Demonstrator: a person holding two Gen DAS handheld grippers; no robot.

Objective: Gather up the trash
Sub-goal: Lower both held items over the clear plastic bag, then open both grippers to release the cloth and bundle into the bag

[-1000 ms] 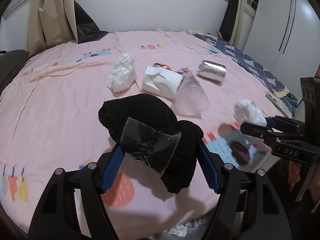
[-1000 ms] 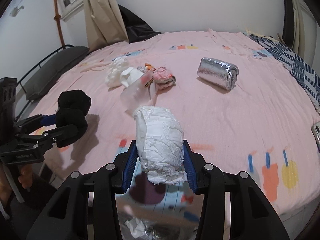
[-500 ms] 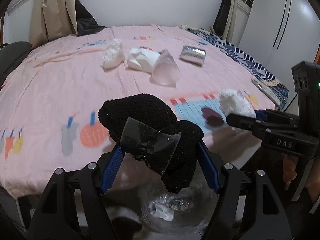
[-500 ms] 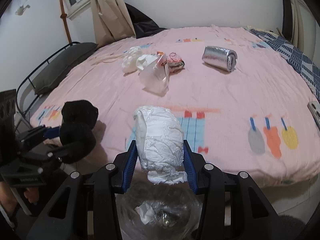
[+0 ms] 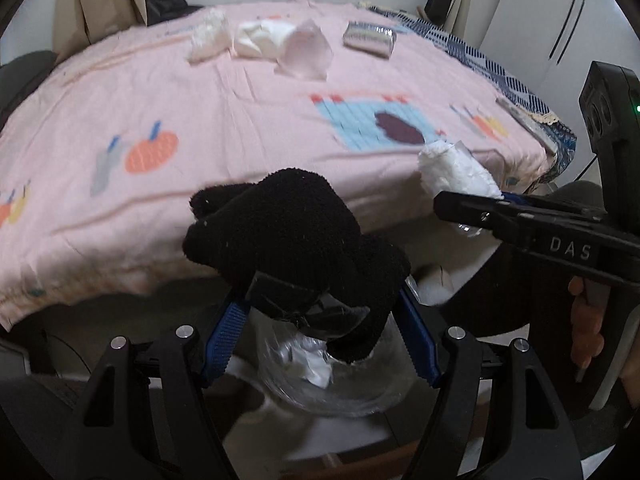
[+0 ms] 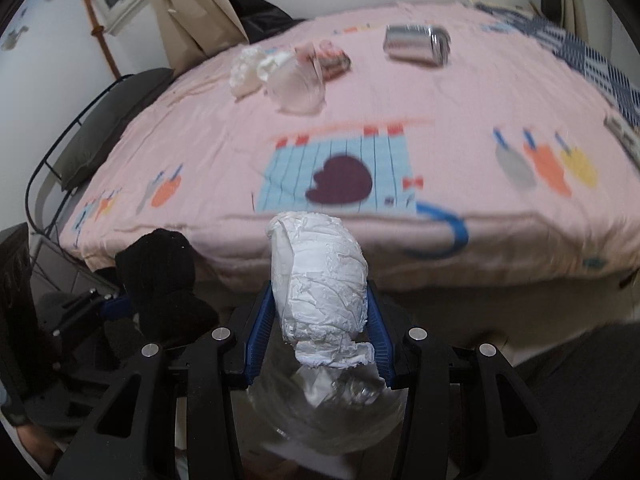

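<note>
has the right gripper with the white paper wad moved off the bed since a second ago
Yes. The right gripper and white paper wad pulled back past the bed edge, now above the clear bag.

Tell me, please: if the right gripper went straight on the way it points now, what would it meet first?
Probably the clear bin bag below the bed edge. The right gripper, shut on a white crumpled wad, points steeply down, and the bag's opening lies just under its fingertips. Depth is hard to judge.

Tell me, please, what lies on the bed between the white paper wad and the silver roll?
In the left wrist view, a white crumpled bag and a clear plastic bag lie between the white paper wad and the silver roll.
</note>
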